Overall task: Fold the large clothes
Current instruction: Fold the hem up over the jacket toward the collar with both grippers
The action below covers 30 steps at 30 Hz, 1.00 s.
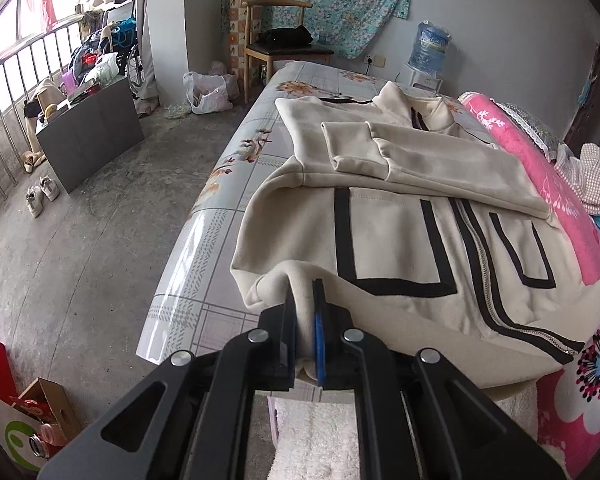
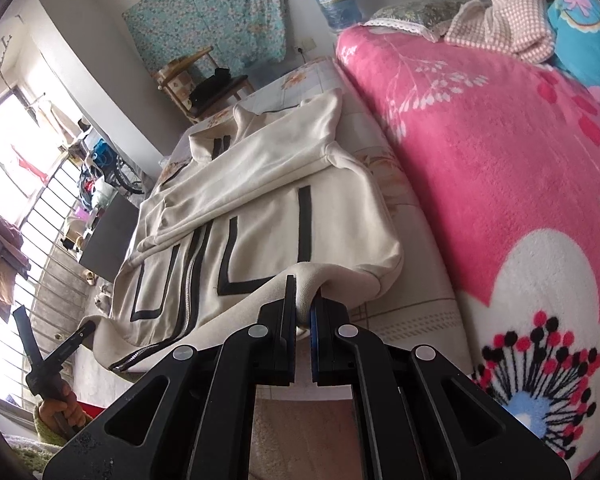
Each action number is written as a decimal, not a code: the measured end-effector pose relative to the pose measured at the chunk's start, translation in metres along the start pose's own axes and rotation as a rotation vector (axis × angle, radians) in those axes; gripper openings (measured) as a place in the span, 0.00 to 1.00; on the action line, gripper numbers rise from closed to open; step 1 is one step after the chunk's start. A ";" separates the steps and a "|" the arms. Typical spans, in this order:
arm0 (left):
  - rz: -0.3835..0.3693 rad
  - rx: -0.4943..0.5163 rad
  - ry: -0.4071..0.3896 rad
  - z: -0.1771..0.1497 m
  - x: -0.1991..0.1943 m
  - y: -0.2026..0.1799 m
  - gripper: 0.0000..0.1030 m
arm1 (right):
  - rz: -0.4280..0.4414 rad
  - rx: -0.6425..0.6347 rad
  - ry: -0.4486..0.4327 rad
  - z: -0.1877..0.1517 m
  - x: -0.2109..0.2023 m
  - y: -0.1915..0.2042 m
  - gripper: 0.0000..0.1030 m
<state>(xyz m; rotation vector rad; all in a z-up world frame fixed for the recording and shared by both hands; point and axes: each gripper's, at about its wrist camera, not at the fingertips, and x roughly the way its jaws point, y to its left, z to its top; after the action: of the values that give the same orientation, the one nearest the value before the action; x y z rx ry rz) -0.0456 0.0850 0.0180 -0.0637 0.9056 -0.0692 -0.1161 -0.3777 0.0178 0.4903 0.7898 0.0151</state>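
Both claws clamp my cream jacket's bottom hem — left claw and right claw at opposite corners. Sleeves already folded in; jacket lies on the floral worktop — bottom-to-collar fold remains.

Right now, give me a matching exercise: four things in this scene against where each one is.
Things:
1. jacket
2. black bag
3. water jug
4. shoes

Places:
A. on the floor near the railing
B. on the wooden chair
C. spread on the table, hem pinched by both grippers
D. against the far wall, on a white stand

Pairs: 1-C, 2-B, 3-D, 4-A. The left gripper and right gripper each clamp the jacket's near hem.
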 end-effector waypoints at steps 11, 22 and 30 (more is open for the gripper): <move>-0.041 -0.052 0.026 0.052 0.043 0.010 0.07 | -0.004 0.013 -0.009 0.046 0.036 0.002 0.03; -0.082 -0.119 0.127 0.089 0.105 0.022 0.08 | 0.011 0.026 0.009 0.089 0.099 -0.001 0.03; -0.264 -0.359 0.108 0.091 0.107 0.068 0.33 | -0.006 0.116 -0.042 0.100 0.108 -0.024 0.49</move>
<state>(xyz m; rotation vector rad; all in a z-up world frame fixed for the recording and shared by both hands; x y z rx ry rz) 0.0945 0.1459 -0.0154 -0.5181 1.0055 -0.1564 0.0248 -0.4194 -0.0059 0.5964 0.7537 -0.0466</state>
